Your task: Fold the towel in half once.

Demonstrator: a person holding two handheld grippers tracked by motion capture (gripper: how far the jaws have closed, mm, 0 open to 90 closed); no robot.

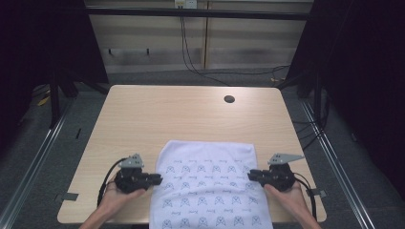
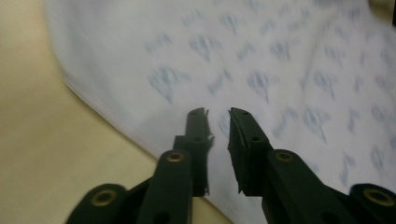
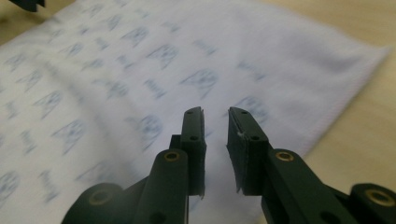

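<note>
Both forearms are bare, no sleeves showing. The left gripper [image 1: 154,180] and right gripper [image 1: 252,175] are black and blocky, each topped by a grey three-cornered plate, with a black cable looping off its outer side. Up close, the black jaws carry brass-coloured screws and flat pads [image 2: 243,140].

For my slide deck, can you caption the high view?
Two hand-held grippers, left gripper and right gripper, flank a patterned white cloth on a wooden table.
</note>
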